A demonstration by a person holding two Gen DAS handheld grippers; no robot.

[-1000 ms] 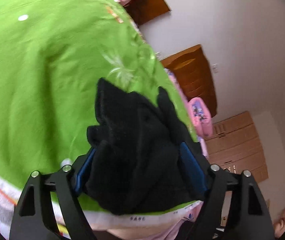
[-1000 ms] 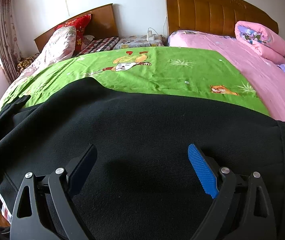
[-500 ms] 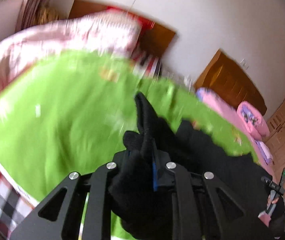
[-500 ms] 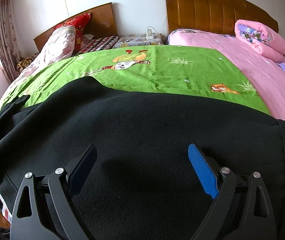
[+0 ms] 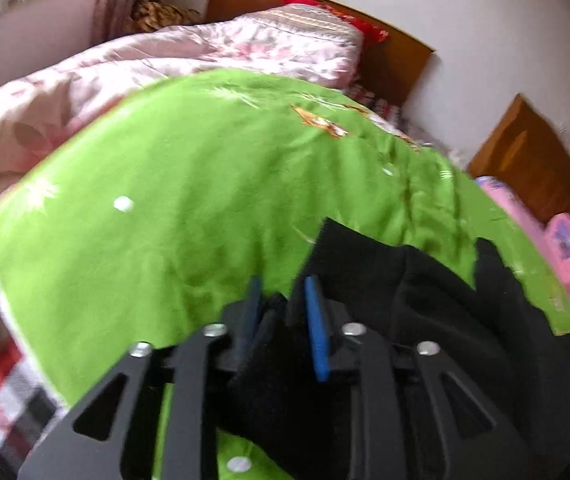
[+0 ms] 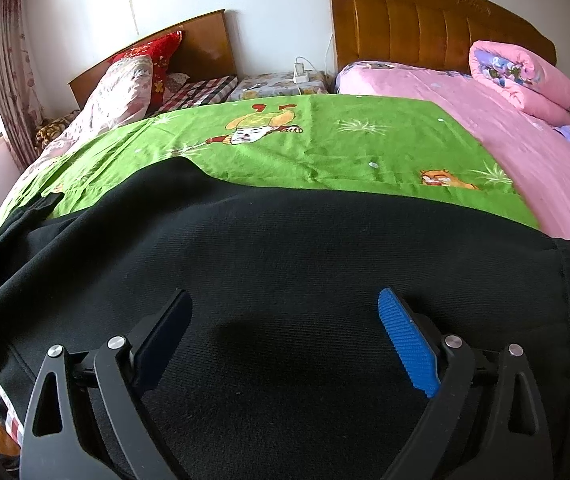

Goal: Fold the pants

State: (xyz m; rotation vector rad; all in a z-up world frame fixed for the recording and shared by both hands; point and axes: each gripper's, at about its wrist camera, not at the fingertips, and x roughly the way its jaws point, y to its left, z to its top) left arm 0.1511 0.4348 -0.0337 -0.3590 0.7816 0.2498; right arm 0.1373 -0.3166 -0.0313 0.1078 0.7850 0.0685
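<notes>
- Gripping a bunched end of the black knit pants (image 5: pixel 437 320), our left hand-held gripper (image 5: pixel 283 312) has its blue pads drawn narrow on the fabric, above the bright green cartoon-print bedsheet (image 5: pixel 189 200).
- We judge this the fold-over step: we should carry that end low and level across the bed toward the waistband, keeping the pinch firm so the thick cloth does not slip out.
- Lying flat across the near part of the bed, the pants' broad black panel (image 6: pixel 285 264) sits under our right hand-held gripper (image 6: pixel 285 336), which is spread wide and holds nothing; whether its tips touch the cloth we cannot tell.
- We would use that right side to pin the panel down while the left end comes over.
- The left view is motion-blurred, so how many layers are pinched is unclear; the pants' near edge is cut off below both views.
</notes>
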